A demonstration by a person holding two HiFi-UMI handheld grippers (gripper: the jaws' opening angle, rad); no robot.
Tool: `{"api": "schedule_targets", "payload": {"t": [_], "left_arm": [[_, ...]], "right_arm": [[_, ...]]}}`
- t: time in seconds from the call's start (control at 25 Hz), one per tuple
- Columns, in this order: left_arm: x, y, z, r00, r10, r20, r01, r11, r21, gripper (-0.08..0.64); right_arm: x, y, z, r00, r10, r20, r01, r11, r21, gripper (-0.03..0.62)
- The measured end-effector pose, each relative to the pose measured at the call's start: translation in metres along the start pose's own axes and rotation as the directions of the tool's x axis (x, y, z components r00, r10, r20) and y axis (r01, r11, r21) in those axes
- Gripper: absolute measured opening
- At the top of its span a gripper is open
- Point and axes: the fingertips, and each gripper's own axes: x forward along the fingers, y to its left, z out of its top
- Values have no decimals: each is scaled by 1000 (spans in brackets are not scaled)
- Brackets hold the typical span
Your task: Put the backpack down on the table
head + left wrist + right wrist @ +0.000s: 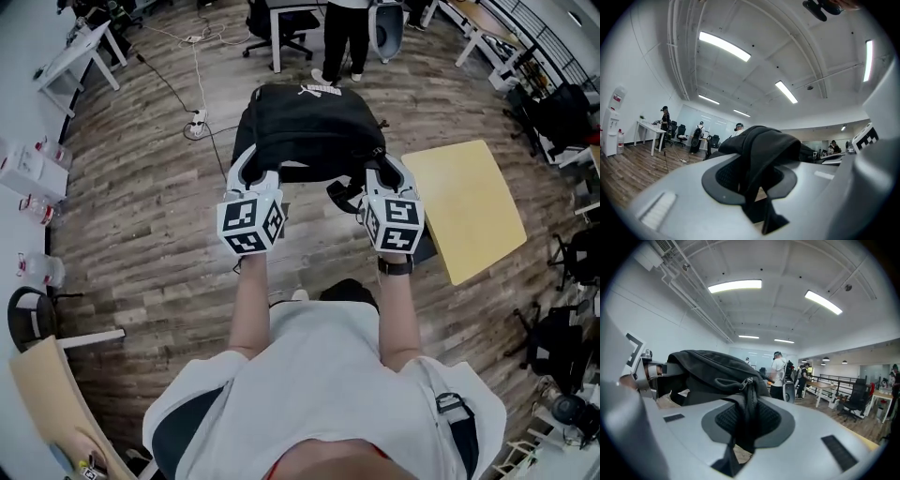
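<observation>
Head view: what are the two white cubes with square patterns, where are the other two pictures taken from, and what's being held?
The cubes belong to two handheld grippers that a person carries. The head view looks down from that person's head; the other two pictures come from cameras riding on each gripper. The left gripper and right gripper are each shut on black fabric of the backpack, held over the wooden floor. It is not yet on the yellow table.
</observation>
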Motion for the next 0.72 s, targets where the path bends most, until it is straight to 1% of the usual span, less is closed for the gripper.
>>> {"api": "schedule_targets", "payload": {"t": [0.2, 0.32, 0.44, 0.6, 0.72], "left_arm": [[36, -39, -30, 995, -86, -57, 84, 996, -26, 77], [63, -66, -41, 988, -131, -83, 130, 991, -17, 77], [99, -96, -44, 978, -182, -97, 183, 983, -1, 77], [147, -145, -46, 967, -236, -97, 238, 971, 12, 77], [185, -192, -52, 947, -301, -115, 306, 951, 32, 77]], "right_arm": [[-6, -49, -25, 995, -92, -47, 93, 995, 22, 54], [-5, -85, -38, 989, -130, -63, 135, 988, 75, 54], [-2, -126, -41, 983, -173, -55, 179, 975, 134, 57], [-4, -190, -41, 974, -225, -33, 228, 960, 164, 58], [-9, -246, -47, 957, -290, -15, 286, 931, 227, 63]]}}
